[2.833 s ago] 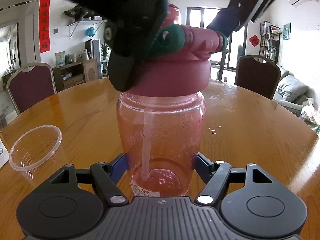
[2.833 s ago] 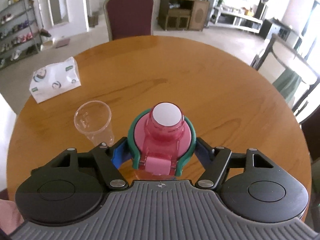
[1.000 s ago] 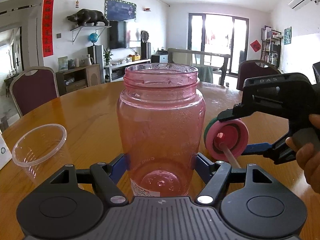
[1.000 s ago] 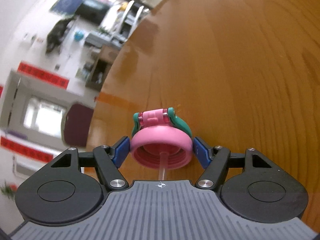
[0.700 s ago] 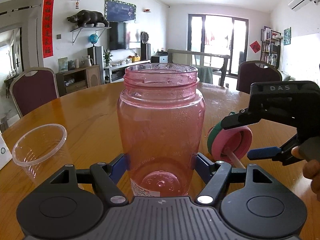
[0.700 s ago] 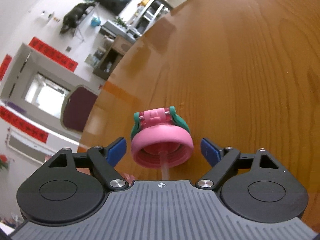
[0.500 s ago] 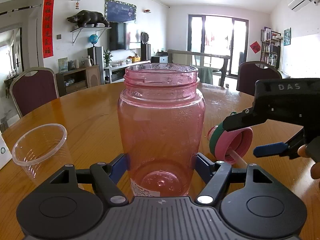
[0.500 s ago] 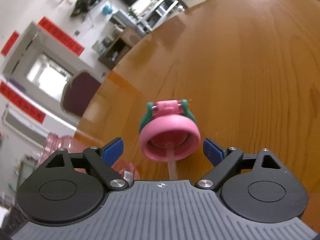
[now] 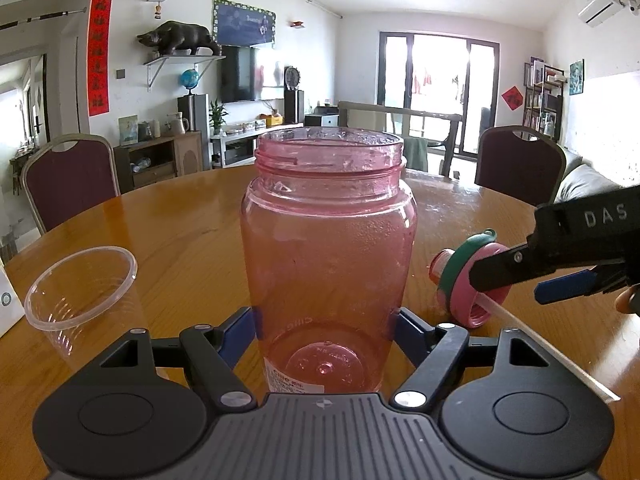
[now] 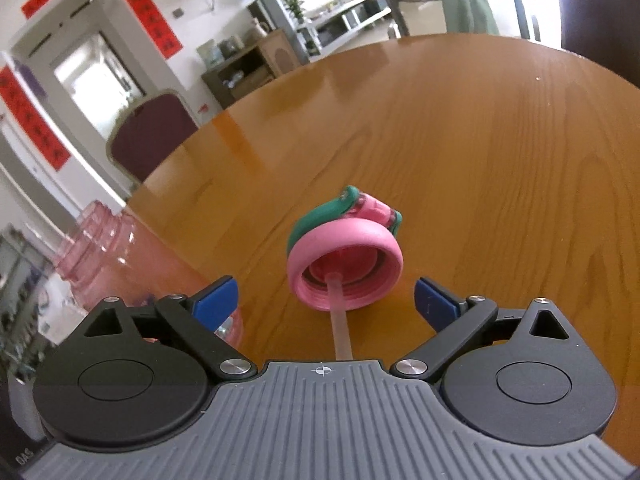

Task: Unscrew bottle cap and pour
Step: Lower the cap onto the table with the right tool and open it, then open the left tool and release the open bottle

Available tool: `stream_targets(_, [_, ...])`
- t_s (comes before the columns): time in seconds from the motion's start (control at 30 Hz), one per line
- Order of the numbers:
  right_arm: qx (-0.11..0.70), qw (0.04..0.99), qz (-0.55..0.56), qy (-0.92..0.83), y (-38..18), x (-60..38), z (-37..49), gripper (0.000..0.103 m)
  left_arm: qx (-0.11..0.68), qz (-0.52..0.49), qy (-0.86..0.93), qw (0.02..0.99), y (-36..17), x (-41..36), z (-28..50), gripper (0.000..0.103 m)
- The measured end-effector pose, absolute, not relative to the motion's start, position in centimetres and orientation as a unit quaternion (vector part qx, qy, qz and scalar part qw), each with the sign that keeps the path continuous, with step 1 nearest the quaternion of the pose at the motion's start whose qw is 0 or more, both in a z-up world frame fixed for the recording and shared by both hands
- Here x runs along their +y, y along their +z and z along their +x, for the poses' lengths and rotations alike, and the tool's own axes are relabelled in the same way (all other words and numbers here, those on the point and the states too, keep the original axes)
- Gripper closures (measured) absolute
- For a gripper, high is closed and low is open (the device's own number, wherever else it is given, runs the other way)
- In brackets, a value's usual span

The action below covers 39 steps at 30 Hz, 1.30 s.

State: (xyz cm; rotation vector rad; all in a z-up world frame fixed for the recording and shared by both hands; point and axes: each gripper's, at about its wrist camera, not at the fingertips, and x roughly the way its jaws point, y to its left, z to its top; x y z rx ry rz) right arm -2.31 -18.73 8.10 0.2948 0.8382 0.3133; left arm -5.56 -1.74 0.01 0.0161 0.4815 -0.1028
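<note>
The right claw [image 10: 324, 300] is opening, its pads clear of the pink straw cap [image 10: 345, 254] lying on the worktop [image 10: 480, 152], while the left claw [image 9: 326, 326], also spreading slightly, flanks the uncapped pink bottle [image 9: 328, 248], steadying it for pouring into the clear cup [image 9: 80, 284].

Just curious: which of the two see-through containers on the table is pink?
The big wide-mouthed bottle between the left claw's fingers; the plastic cup beside it is colourless.

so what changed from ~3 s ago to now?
The cap came off the bottle; the right gripper laid it on the table beside the bottle, and its jaws are opening clear of it. The left gripper remains around the bottle; cup unmoved.
</note>
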Motion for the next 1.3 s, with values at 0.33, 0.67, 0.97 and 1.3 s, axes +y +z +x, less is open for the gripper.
stream_targets(0.33, [0.413,0.891,0.084,0.171,7.7,-20.5,-3.5,0.003,0.226,0.012,-0.041,0.973,0.2,-1.9,-6.0,0.015])
stream_targets(0.67, [0.399,0.9,0.036,0.174,8.7,-21.1,-5.6,0.003,0.239,-0.001,-0.045,0.97,0.4,-1.4,-6.2,0.011])
stream_targets(0.97, [0.352,0.919,-0.023,0.175,12.7,-20.5,-8.5,0.003,0.268,-0.026,-0.057,0.961,1.2,-1.0,-7.4,0.002])
stream_targets(1.3, [0.319,0.925,-0.033,0.203,15.3,-18.5,-10.7,0.0,0.271,-0.03,-0.061,0.96,2.0,-0.1,-8.4,0.0])
